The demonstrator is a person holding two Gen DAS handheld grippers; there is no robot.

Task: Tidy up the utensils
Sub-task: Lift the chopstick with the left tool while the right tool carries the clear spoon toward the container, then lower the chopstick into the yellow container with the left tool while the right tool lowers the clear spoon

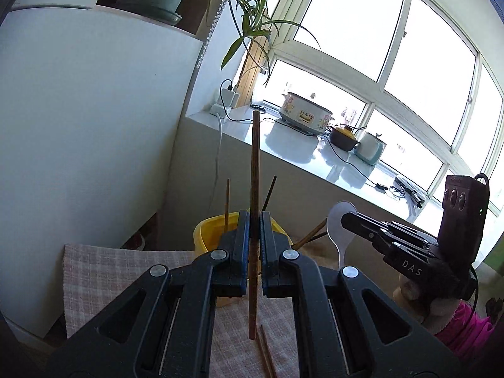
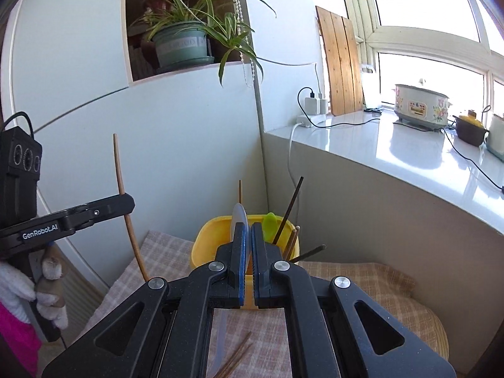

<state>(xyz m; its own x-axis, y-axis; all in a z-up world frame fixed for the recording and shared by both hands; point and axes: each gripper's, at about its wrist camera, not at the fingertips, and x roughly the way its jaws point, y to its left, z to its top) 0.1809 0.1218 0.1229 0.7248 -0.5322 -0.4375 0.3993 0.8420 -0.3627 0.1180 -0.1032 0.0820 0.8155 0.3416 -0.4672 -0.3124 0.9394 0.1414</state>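
Both grippers clamped and raised

The left gripper (image 1: 254,220) had its fingers (image 1: 242,230) closed, pointing forward and up. The right gripper (image 2: 249,233) stood beside it, fingers (image 2: 260,236) also pressed nearly together, both held by gloved hands.

White letters "DAS" stand on the black body of the right gripper (image 1: 348,220), at about four o'clock in the left wrist view. "GenRobot.AI" is printed in white along the side of the left gripper (image 2: 127,203), at nine o'clock in the right wrist view. The cooker's label is too small to read.
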